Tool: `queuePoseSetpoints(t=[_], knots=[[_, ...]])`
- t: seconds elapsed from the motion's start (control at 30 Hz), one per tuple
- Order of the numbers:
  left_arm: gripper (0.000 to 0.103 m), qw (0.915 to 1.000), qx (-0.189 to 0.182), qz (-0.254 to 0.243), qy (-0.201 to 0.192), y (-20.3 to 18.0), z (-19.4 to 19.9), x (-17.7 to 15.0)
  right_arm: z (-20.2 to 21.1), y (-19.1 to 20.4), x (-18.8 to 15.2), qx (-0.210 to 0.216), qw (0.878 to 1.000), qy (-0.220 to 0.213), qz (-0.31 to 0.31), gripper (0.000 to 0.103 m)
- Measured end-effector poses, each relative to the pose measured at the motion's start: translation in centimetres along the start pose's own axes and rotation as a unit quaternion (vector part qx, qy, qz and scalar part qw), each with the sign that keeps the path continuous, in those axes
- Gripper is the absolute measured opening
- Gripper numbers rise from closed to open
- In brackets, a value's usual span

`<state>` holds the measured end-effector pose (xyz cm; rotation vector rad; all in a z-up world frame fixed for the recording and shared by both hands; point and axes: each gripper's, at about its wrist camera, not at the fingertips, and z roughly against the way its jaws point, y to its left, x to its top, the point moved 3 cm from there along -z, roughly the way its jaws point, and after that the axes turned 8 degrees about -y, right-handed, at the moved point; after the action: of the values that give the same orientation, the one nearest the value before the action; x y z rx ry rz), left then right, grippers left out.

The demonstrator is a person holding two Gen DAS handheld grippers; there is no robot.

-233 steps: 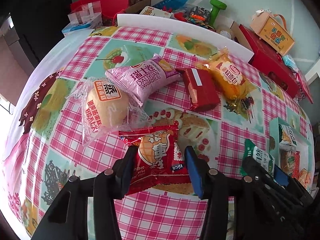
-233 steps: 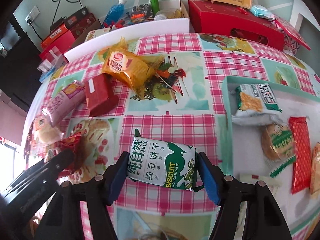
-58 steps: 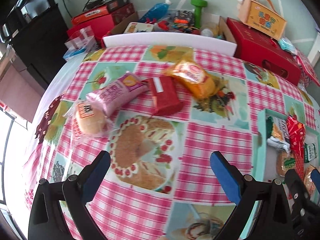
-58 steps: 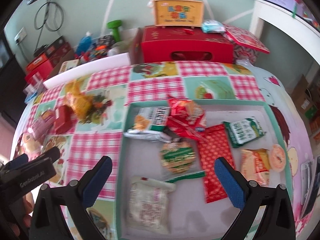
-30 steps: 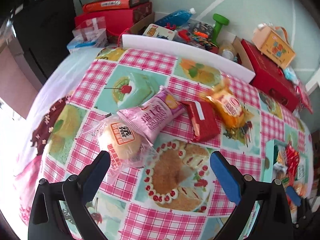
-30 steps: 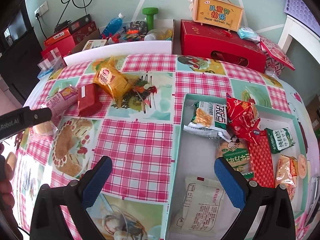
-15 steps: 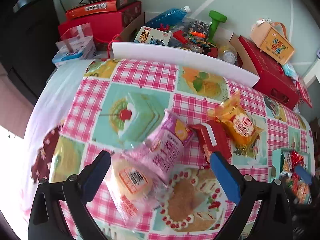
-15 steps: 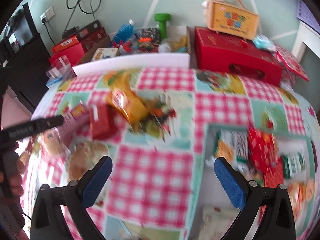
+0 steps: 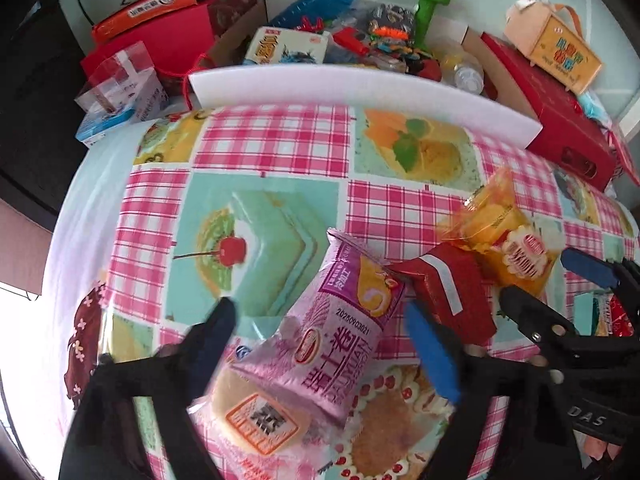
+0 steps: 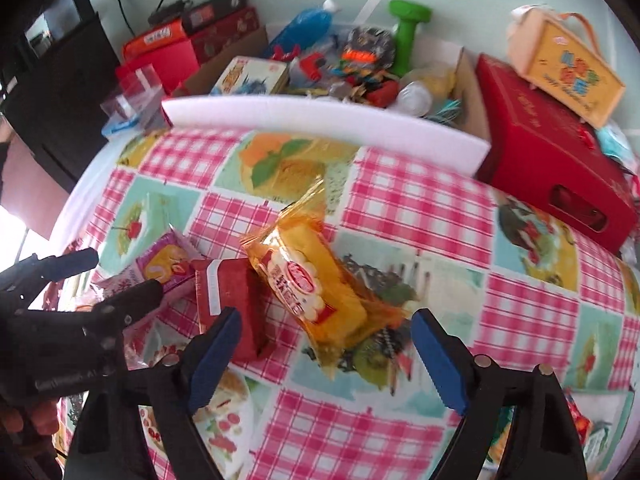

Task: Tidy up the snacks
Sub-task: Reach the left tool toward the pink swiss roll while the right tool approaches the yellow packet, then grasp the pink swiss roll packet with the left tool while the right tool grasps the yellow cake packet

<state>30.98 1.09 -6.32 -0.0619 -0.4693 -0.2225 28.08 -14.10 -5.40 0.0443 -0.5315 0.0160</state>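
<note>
A pink swiss-roll packet [image 9: 340,336] lies on the checked tablecloth, resting partly on a round bun in clear wrap [image 9: 256,416]. My left gripper [image 9: 320,336] is open, its jaws on either side of the pink packet, not touching it. A red packet [image 9: 452,288] and a yellow cake packet [image 9: 508,240] lie to its right. My right gripper [image 10: 324,340] is open with the yellow cake packet [image 10: 312,284] between its jaws; the red packet [image 10: 228,300] lies by its left finger. The pink packet [image 10: 160,268] also shows in the right wrist view.
A white foam bar [image 9: 360,92] edges the table's far side. Behind it are a cardboard box of toys [image 9: 360,44], a green dumbbell [image 10: 408,24], red boxes [image 10: 552,152] and an orange carry box [image 10: 564,68]. The tray's corner [image 9: 584,308] shows at the right.
Both grippers have moved forward and down over the loose snacks. The left now straddles the pink packet, the right the yellow packet. The left jaws have narrowed somewhat.
</note>
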Motion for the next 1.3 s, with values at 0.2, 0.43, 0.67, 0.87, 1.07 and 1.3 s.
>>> queuePoseSetpoints(t=[0.2,0.43,0.67,0.87,1.07,1.3], knots=[[0.069,0.9999,-0.006,-0.007,0.01,-0.6,-1.5,0.0,-2.5,0.0,0.5,-0.01,1.0,0.016,0.013,0.078],[0.053,0.9999,-0.015,-0.001,0.0,-0.9,-1.8,-0.1,-3.3,-0.7,0.4,-0.011,0.999,0.025,0.016,0.078],[0.042,0.9995,-0.006,0.025,-0.018,-0.5,-1.1,-0.2,-1.2,-1.9,0.4,-0.005,0.999,0.022,0.023,0.078],[0.041,0.9991,0.001,0.035,-0.026,0.7,-0.7,0.0,-0.4,-1.1,3.2,-0.029,0.997,0.012,0.075,0.078],[0.041,0.999,0.002,0.037,-0.024,0.4,-0.6,-0.5,-2.3,0.5,3.9,-0.008,0.993,0.04,0.11,0.078],[0.041,0.9991,0.003,0.033,-0.024,-0.2,-0.9,-0.3,-4.0,0.8,2.8,0.018,0.994,0.057,0.09,0.052]])
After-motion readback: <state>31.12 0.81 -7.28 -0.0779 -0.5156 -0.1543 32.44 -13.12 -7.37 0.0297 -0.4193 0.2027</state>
